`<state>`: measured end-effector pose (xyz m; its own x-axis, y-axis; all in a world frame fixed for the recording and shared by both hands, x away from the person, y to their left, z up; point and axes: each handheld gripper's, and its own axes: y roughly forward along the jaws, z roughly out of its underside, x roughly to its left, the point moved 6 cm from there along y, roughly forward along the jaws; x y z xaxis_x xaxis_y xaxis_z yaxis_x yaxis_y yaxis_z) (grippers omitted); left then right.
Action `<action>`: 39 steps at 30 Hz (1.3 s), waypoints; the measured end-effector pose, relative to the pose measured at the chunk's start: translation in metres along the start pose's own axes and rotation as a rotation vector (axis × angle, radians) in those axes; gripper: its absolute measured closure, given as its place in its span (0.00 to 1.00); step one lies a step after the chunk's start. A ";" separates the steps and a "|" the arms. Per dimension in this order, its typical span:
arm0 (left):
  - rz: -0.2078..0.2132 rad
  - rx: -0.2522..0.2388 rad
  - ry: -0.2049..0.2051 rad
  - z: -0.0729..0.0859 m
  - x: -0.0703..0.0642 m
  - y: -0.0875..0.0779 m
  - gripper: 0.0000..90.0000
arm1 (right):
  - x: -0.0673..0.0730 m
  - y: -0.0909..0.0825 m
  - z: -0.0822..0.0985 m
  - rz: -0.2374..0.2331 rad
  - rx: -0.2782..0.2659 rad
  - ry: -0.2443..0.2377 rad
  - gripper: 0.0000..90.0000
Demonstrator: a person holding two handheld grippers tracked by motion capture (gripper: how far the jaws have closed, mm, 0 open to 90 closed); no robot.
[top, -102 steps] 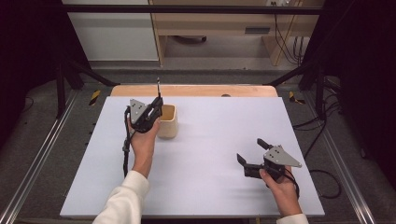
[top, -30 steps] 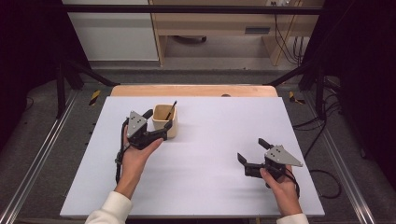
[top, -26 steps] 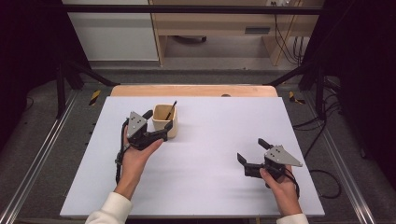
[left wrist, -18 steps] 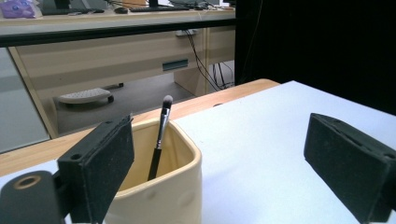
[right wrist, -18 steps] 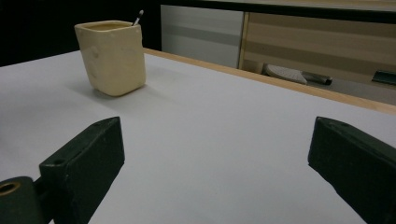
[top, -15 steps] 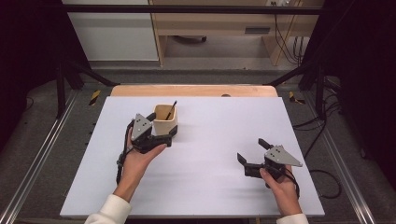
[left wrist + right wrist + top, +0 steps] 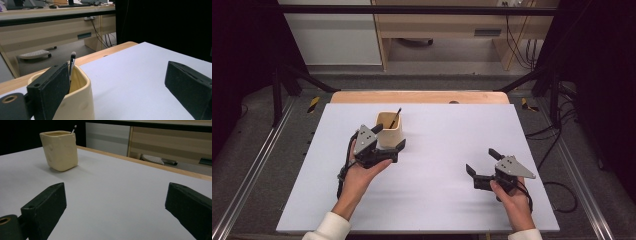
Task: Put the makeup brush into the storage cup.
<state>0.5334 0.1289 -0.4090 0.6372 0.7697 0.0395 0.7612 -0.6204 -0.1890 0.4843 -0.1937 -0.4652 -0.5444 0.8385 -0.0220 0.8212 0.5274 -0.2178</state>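
Observation:
A cream square cup (image 7: pixel 389 131) stands on the white table top (image 7: pixel 437 200), left of the middle. A thin black brush (image 7: pixel 395 117) leans inside it, tip up. My left gripper (image 7: pixel 388 138) is open right at the cup's near side. In the left gripper view the cup (image 7: pixel 80 102) and brush (image 7: pixel 72 60) sit just beyond the left jaw, and the gap (image 7: pixel 117 85) holds nothing. My right gripper (image 7: pixel 482 161) rests open at the table's front right, empty. Its own view shows the cup (image 7: pixel 60 150) far off at the left.
A wooden strip (image 7: pixel 419 96) runs along the table's far edge, with the floor and a desk (image 7: pixel 447 30) beyond. Metal frame rails (image 7: pixel 242 185) flank the table. A cable (image 7: pixel 343 175) trails from my left gripper.
The left gripper, earlier up at the cup with the brush upright, has let the brush go into the cup and drawn back low toward the person. The right gripper has stayed put.

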 end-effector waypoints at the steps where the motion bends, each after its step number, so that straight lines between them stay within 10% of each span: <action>1: 0.007 0.000 -0.001 0.001 -0.001 0.000 0.06 | 0.000 0.000 0.000 0.000 0.000 0.000 0.04; 39: 0.107 -0.001 0.041 0.021 0.009 -0.031 0.02 | 0.001 -0.002 -0.001 -0.004 -0.004 -0.003 0.04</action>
<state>0.5128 0.1583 -0.4232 0.7192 0.6923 0.0594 0.6887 -0.6989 -0.1929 0.4828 -0.1939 -0.4639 -0.5484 0.8359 -0.0238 0.8196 0.5316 -0.2139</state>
